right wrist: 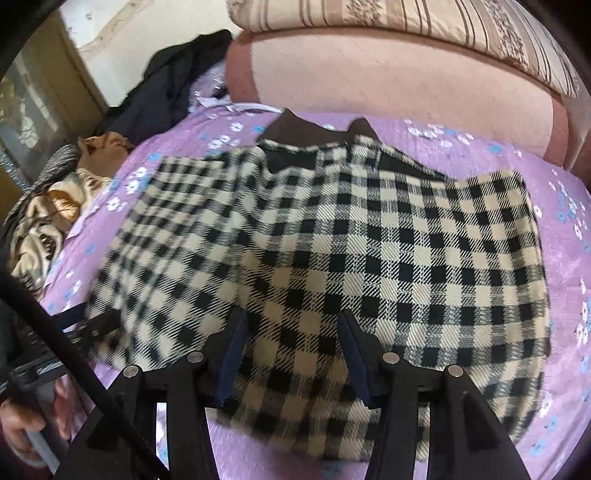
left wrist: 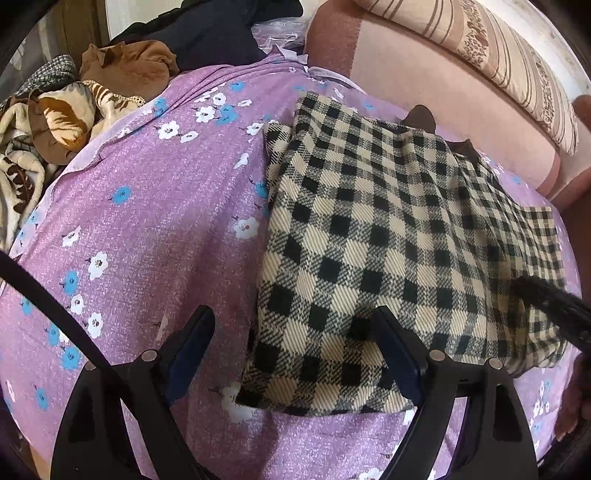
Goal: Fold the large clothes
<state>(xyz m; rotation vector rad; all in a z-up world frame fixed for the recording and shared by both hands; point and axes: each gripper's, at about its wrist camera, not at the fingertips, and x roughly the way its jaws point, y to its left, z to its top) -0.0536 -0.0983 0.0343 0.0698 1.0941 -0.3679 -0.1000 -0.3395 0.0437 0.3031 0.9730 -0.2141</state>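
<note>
Right now a checked coat (right wrist: 332, 236) — cream and black, with a dark brown collar (right wrist: 295, 129) at its far end — lies spread on a purple flowered bedsheet (left wrist: 155, 206). Its sides look folded in over the middle, and the hem end is nearest the cameras.

From the left wrist view, the left gripper (left wrist: 295, 325) hangs just above the coat's near left corner with its jaws spread wide; one finger is over the bare sheet, the other over the checked cloth, and nothing is held between them. From the right wrist view, the right gripper (right wrist: 291, 325) hangs over the middle of the hem edge, jaws parted and holding nothing — whether the tips touch the cloth cannot be told.

Beyond the coat stands a pink headboard (right wrist: 369, 77) with a striped pillow (right wrist: 443, 26) on top of it. At the far left of the bed sits a heap of other clothes (left wrist: 55, 122), brown, patterned and dark.
</note>
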